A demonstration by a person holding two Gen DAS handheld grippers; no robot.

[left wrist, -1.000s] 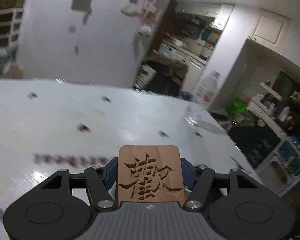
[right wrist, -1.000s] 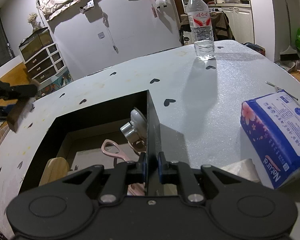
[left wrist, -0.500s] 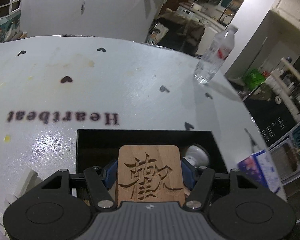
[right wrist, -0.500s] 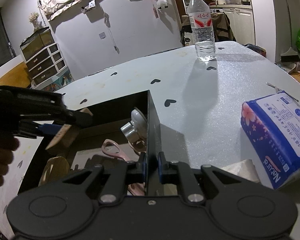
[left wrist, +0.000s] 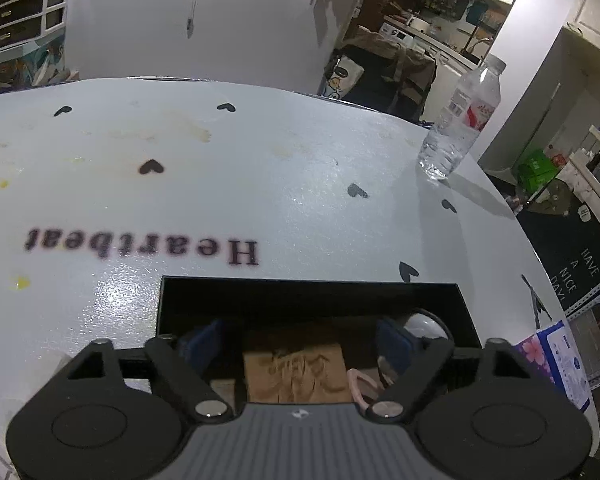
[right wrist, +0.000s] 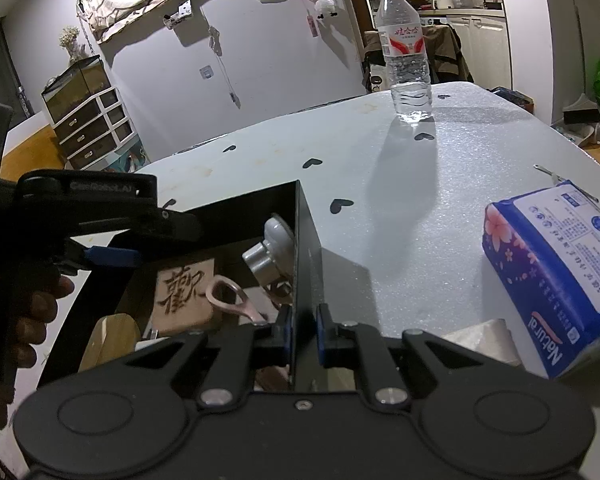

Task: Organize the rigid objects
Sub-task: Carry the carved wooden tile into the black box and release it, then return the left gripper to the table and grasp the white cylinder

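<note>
A second ago the wooden block (left wrist: 295, 372) with the carved character was clamped in the left gripper (left wrist: 300, 338) above the table; now the jaws stand wide apart and the block lies flat in the black box (left wrist: 308, 294), just below the blue pads (left wrist: 206, 340). It rests beside a pink bottle opener (right wrist: 230, 300), a light bulb (right wrist: 270, 254) leaning in the corner by the wall, and a pale wooden piece (right wrist: 112, 338) at the near end. The right gripper (right wrist: 302, 330) is closed narrow on the box's thin right wall (right wrist: 306, 264), probably to keep the light box from sliding while things are dropped in. That gripper sits low and level at the near rim, pointing along the wall. The left gripper hangs over the box opening, tilted downward, and the person's left hand (right wrist: 16, 320) wraps its handle. With the block inside, this item looks done; the empty gripper would need to lift clear without catching the rim. A water bottle (right wrist: 406, 56) stands well away at the far edge of the table (right wrist: 440, 200), and a tissue pack (right wrist: 556, 264) lies to the right of the box
</note>
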